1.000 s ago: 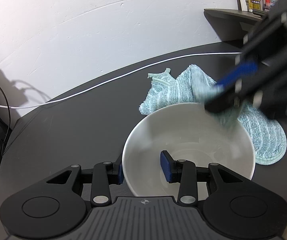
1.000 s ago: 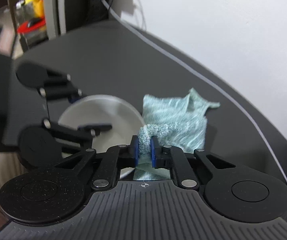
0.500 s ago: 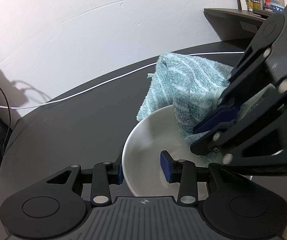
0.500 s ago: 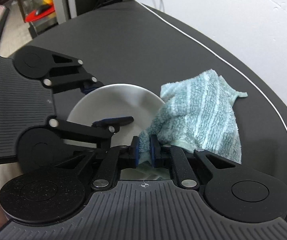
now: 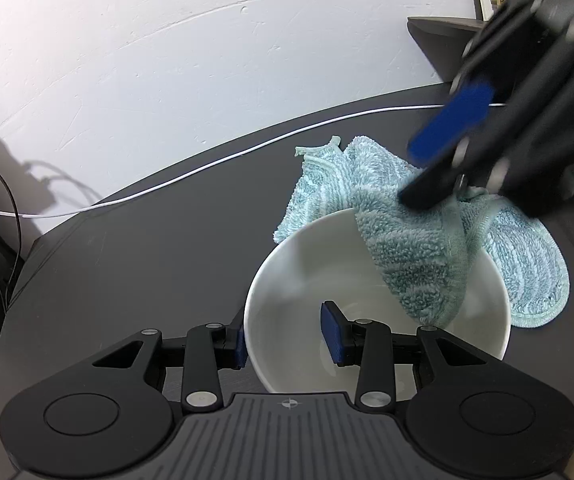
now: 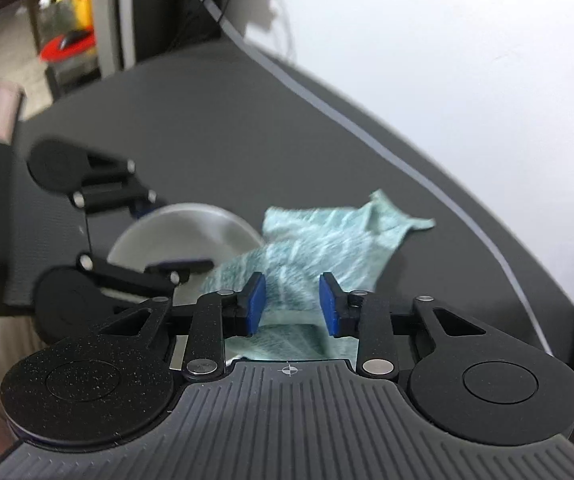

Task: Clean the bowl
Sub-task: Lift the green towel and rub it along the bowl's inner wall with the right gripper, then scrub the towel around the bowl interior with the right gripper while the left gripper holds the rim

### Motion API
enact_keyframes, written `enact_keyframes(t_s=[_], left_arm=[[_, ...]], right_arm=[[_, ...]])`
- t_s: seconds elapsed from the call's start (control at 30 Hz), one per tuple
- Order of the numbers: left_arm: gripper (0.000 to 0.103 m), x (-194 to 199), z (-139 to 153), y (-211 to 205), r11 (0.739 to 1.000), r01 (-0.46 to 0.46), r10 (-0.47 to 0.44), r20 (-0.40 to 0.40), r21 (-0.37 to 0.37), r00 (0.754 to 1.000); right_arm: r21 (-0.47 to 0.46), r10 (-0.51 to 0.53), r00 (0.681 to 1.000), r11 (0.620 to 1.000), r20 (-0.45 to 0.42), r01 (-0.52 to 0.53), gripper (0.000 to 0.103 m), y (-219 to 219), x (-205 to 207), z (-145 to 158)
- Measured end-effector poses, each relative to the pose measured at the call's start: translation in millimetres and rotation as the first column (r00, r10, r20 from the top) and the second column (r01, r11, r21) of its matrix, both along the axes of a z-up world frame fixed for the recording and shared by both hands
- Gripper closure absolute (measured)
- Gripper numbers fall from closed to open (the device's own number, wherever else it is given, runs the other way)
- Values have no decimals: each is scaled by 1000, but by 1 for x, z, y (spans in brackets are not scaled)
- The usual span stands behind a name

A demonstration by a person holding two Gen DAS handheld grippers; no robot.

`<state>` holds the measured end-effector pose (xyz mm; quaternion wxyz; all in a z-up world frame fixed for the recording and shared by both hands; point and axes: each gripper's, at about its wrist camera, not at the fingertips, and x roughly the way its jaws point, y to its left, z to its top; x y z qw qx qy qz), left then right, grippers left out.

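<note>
Two claws in play, with the bowl [image 5: 375,280] as the anchor for everything. It's white and sits on the dark counter [image 5: 147,248]. The left claw [image 5: 287,340] is clamped on the bowl's near rim, one blue pad outside the wall and one inside. The teal cloth [image 5: 415,256] is draped over the far rim, part hanging down inside the bowl and the rest lying on the counter behind and to the right of it. The right claw [image 6: 291,304] is released, pads spread apart with the cloth showing between them, not pinched. A white cable [image 5: 247,150] runs along the counter beyond the bowl, near the wall.
</note>
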<state>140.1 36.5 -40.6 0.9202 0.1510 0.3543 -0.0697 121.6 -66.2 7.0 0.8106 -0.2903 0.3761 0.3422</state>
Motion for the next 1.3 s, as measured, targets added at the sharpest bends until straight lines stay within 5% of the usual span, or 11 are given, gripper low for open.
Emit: enact_keyframes(t_s=[0.23, 0.67, 0.97, 1.17, 1.3], left_arm=[[66, -1, 1, -3, 1000, 1, -1, -6, 12, 1000], [64, -1, 1, -6, 999, -28, 28, -9, 24, 1000], [67, -3, 4, -12, 994, -105, 106, -26, 32, 994], [58, 0, 18, -2, 997, -58, 57, 14, 56, 998], [49, 9, 19, -13, 991, 113, -111, -31, 69, 993]], right_arm=[[-94, 71, 997, 993, 17, -69, 80, 31, 7, -19], [54, -121, 990, 991, -68, 125, 79, -22, -23, -19], [-88, 31, 999, 996, 39, -28, 82, 29, 1, -22], [-117, 106, 993, 988, 55, -99, 82, 9, -26, -25], [-139, 155, 987, 979, 45, -147, 80, -6, -40, -23]])
